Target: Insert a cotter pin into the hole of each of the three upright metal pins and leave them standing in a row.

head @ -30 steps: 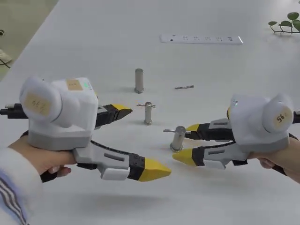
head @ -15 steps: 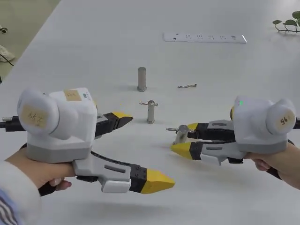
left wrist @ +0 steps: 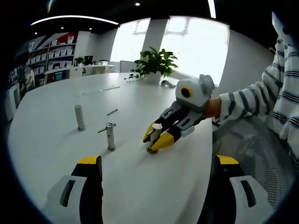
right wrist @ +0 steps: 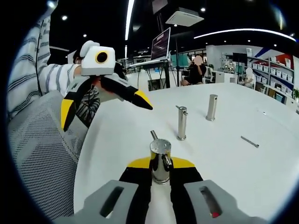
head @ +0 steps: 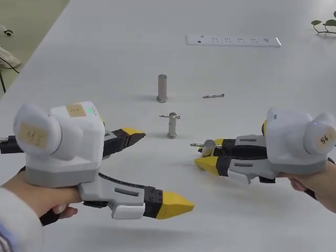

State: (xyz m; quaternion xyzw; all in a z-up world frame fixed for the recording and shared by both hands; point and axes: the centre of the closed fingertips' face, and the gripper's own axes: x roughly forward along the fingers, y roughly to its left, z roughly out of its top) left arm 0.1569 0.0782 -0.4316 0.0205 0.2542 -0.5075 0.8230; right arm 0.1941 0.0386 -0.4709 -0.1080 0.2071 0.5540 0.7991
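Three metal pins stand in a line on the white table [head: 105, 52]. The far pin [head: 162, 87] is bare. A cotter pin runs through the top of the middle pin [head: 172, 125]. The near pin [head: 209, 148] also carries a cotter pin, and my right gripper [head: 208, 154] is shut on it; the right gripper view shows that pin [right wrist: 160, 158] upright between the yellow tips. A loose cotter pin [head: 213, 96] lies to the right of the far pin. My left gripper [head: 157, 169] hovers wide open to the left of the row, with nothing between its fingers.
A white power strip [head: 233, 40] lies at the back of the table. Plant leaves [head: 326, 24] show at the far right corner. In the left gripper view a potted plant [left wrist: 154, 63] stands at the table's far end.
My right gripper's jaws, spread around the near pin a second ago, have shut on it. The left gripper has stayed open and barely moved.
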